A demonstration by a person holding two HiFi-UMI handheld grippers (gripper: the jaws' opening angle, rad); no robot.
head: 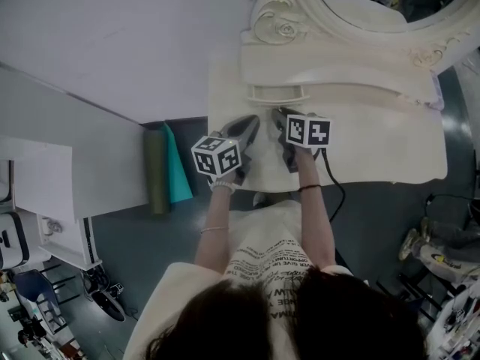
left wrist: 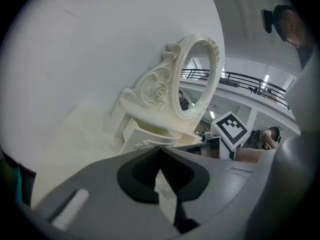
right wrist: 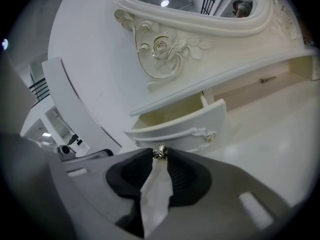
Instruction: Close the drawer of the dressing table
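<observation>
From above, a lot is covered. The person's hair [head: 300, 321] fills the bottom of the head view and the mirror [left wrist: 192, 79] runs off the top. The knob is lost under the right gripper [head: 279, 113].

Over to the right gripper view, and there it is. The small metal knob [right wrist: 160, 152] sits right between the jaw tips with both pads against it, a clean pinch on the knob. The drawer [right wrist: 182, 129] stands pulled out from under the little shelf [right wrist: 220, 76]. That is at the back edge of the table [head: 375, 152], toward its left end, just below the mirror's carved rose [right wrist: 162, 49]. The drawer's curved front faces the gripper head-on.

Inside the drawer, only a strip of pale cream wall and floor shows. The rest is tucked under the shelf, and I cannot see into it.

Now the left gripper [head: 255, 120]: it hangs just beside the right one, on its left, over the table near the back edge. Its own view shows the jaw tips pressed together with nothing between them. The drawer's left corner lies just ahead of those tips, half hidden behind the gripper's grey body. Touching or a shade apart, I cannot tell. The right gripper's marker cube [left wrist: 230, 127] peeks in at that view's right.
</observation>
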